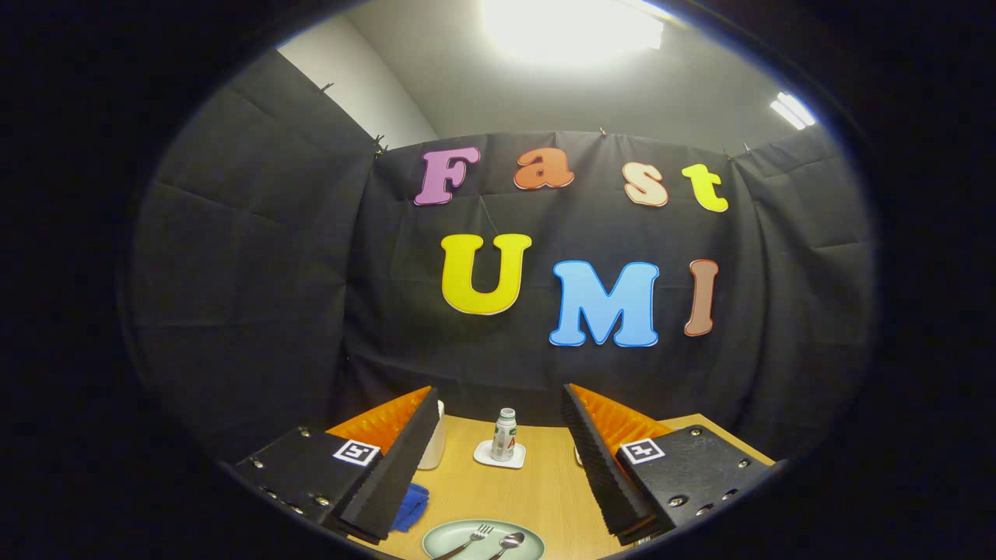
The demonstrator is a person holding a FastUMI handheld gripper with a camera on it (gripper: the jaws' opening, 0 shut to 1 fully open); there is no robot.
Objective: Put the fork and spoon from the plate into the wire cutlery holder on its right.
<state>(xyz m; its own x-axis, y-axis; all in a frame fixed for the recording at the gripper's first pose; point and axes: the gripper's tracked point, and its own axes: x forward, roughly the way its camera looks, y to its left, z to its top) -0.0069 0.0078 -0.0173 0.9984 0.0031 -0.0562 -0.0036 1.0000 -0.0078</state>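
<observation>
A light wooden table (537, 490) carried the scene. Toward its far edge, close to the black cloth wall (257, 257), a small bottle (505, 435) with a pale cap stood upright on a white square coaster (499, 456). To the left of it stood a white cup-like object (436, 447), mostly hidden. Nearer, a blue cloth (411, 505) lay crumpled on the wood. A bright ceiling light (572, 27) glared overhead, with a second, smaller one (792, 109) off to the right.
</observation>
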